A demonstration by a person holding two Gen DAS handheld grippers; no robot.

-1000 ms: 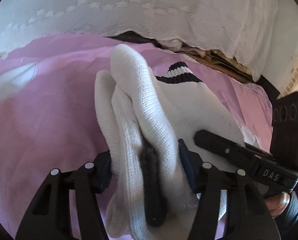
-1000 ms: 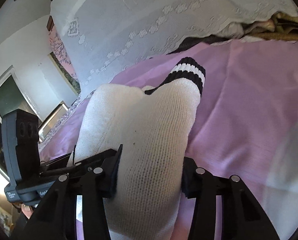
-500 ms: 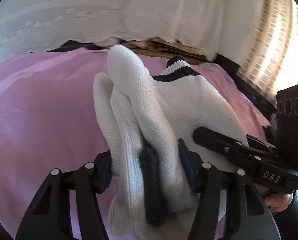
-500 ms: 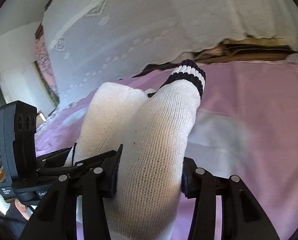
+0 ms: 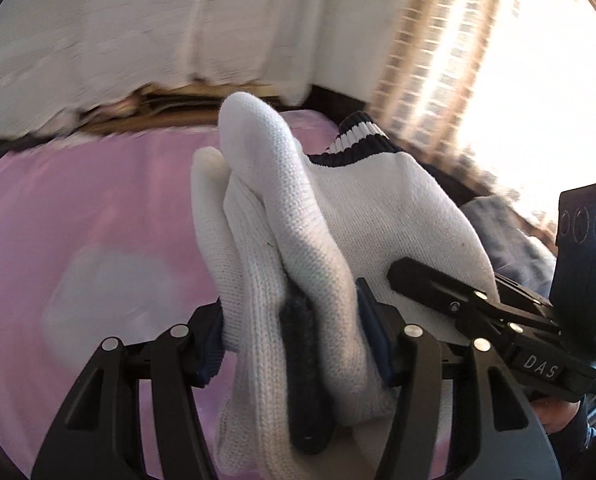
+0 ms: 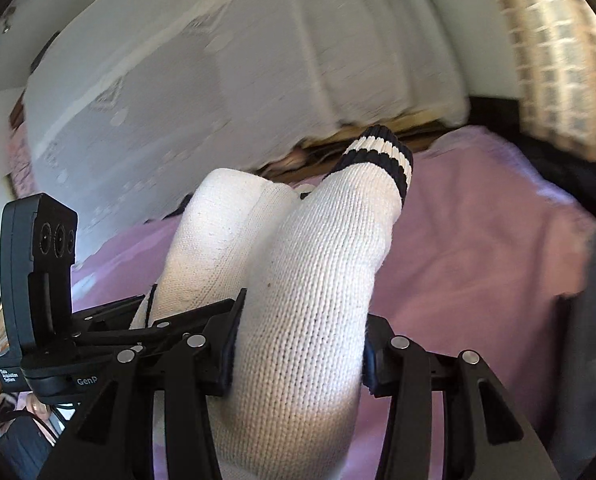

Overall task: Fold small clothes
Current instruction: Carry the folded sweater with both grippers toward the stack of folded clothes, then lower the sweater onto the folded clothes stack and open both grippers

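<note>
A white knit sock (image 5: 321,216) with a navy and white striped cuff (image 5: 357,136) is bunched and held up above the pink bedsheet (image 5: 78,216). My left gripper (image 5: 294,344) is shut on the sock's folded white end. My right gripper (image 6: 298,344) is shut on the same sock (image 6: 313,280), whose striped cuff (image 6: 381,156) points away from me. The right gripper also shows in the left wrist view (image 5: 489,312) at the right, close beside the left one. The left gripper shows in the right wrist view (image 6: 110,320) at the left.
A white lace cover (image 6: 218,80) hangs behind the bed. A curtained bright window (image 5: 497,60) is at the right. A grey cloth (image 6: 593,320) lies at the right edge of the bed, and a bluish garment (image 5: 509,232) lies beyond the sock.
Both grippers have swung to the right with the sock held between them; the window and the bed's right edge have come into view. The grips have not changed.
</note>
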